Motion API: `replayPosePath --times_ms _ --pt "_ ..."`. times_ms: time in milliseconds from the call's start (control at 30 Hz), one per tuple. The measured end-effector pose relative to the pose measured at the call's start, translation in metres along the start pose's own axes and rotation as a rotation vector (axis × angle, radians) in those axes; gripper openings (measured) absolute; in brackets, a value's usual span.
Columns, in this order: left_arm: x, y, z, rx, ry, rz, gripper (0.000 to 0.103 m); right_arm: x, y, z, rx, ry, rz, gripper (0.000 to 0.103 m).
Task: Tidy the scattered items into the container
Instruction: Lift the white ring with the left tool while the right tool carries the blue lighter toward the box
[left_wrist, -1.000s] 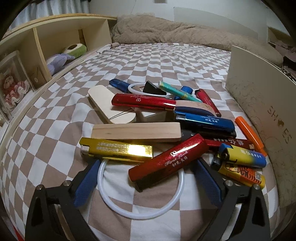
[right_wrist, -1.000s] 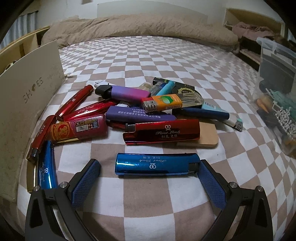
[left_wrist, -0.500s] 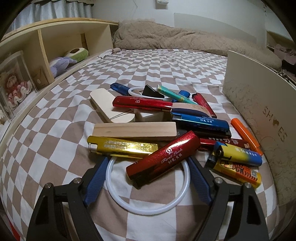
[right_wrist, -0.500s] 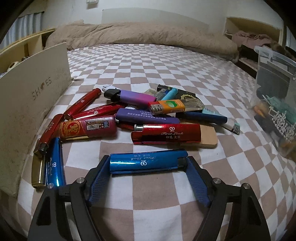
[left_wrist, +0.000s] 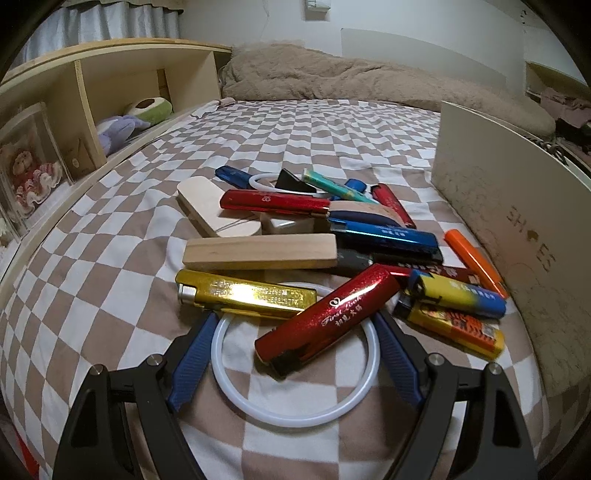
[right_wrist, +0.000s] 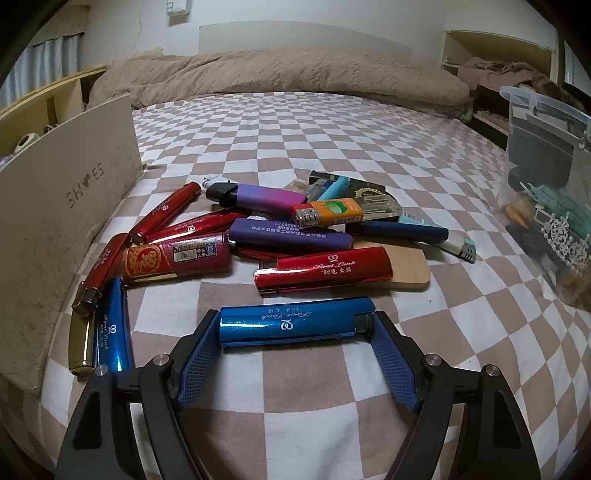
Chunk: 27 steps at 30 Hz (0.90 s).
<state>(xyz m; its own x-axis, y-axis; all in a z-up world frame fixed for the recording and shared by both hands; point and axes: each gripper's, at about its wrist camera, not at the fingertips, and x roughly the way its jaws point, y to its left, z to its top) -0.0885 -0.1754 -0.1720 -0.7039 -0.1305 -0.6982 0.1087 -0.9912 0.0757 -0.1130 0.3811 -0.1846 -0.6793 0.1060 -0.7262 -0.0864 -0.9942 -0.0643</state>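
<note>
Many lighters and small items lie scattered on a checked bedspread beside a cream shoe box (left_wrist: 517, 236), which also shows in the right wrist view (right_wrist: 55, 229). My left gripper (left_wrist: 295, 328) has its fingers against both sides of a white ring (left_wrist: 295, 417), with a red glitter lighter (left_wrist: 328, 317) lying across the ring and a gold lighter (left_wrist: 247, 293) at its far edge. My right gripper (right_wrist: 295, 325) is shut on a blue metallic lighter (right_wrist: 295, 321), gripped end to end. A red lighter (right_wrist: 325, 269) lies just beyond it.
Wooden blocks (left_wrist: 258, 253) and more lighters pile behind the ring. A wooden shelf (left_wrist: 92, 110) with toys runs along the left. A clear plastic box (right_wrist: 546, 192) stands at the right of the bed. A beige duvet (right_wrist: 277, 74) lies at the far end.
Both grippers have closed in: the right one's fingers met the blue lighter's ends and gripped it, the left one's fingers narrowed onto the white ring. Both views rose slightly.
</note>
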Motion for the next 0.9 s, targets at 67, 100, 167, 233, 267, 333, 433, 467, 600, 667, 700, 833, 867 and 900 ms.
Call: replayPosePath --times_ms 67,100,167,233,267,333,433,467,600,667,700,833,867,900 --pt "-0.005 0.001 -0.004 -0.004 -0.003 -0.008 0.085 0.0 -0.001 -0.001 0.01 0.001 0.002 0.08" --pt "-0.007 0.001 -0.006 -0.006 -0.005 -0.012 0.085 0.0 -0.001 -0.001 0.01 0.002 0.002 0.08" --pt "-0.013 0.0 -0.009 -0.012 -0.01 -0.02 0.085 0.0 -0.001 0.0 0.008 0.004 0.001 0.08" --pt "-0.018 0.001 -0.012 -0.022 -0.019 -0.024 0.084 0.001 -0.001 0.0 0.008 0.007 0.001 0.081" --pt "-0.02 0.001 -0.012 -0.028 -0.024 -0.026 0.084 0.001 -0.001 0.0 0.008 0.008 0.001 0.081" --pt "-0.025 0.002 -0.011 -0.034 -0.033 -0.028 0.084 0.001 -0.002 -0.001 0.009 0.009 0.003 0.081" --pt "-0.033 0.004 -0.002 -0.042 -0.062 -0.032 0.084 0.001 -0.002 0.0 0.01 0.01 0.004 0.081" --pt "-0.036 0.005 0.002 -0.042 -0.076 -0.034 0.084 0.001 -0.002 0.0 0.01 0.011 0.004 0.081" --pt "-0.042 0.003 0.016 -0.021 -0.108 -0.032 0.084 0.001 -0.002 0.0 0.012 0.011 0.006 0.081" --pt "-0.041 0.002 0.018 -0.012 -0.106 -0.031 0.084 0.002 -0.002 0.0 0.013 0.011 0.007 0.081" --pt "-0.039 0.001 0.018 -0.006 -0.102 -0.029 0.084 0.002 -0.002 0.0 0.013 0.011 0.007 0.081" --pt "-0.04 -0.002 0.014 0.003 -0.099 -0.022 0.084 0.002 -0.002 0.0 0.014 0.011 0.008 0.081" --pt "-0.041 -0.002 0.014 0.004 -0.105 -0.022 0.085 0.002 -0.002 0.0 0.014 0.011 0.007 0.081" --pt "-0.043 -0.001 0.015 0.005 -0.115 -0.022 0.085 0.002 -0.002 0.0 0.013 0.012 0.007 0.081"
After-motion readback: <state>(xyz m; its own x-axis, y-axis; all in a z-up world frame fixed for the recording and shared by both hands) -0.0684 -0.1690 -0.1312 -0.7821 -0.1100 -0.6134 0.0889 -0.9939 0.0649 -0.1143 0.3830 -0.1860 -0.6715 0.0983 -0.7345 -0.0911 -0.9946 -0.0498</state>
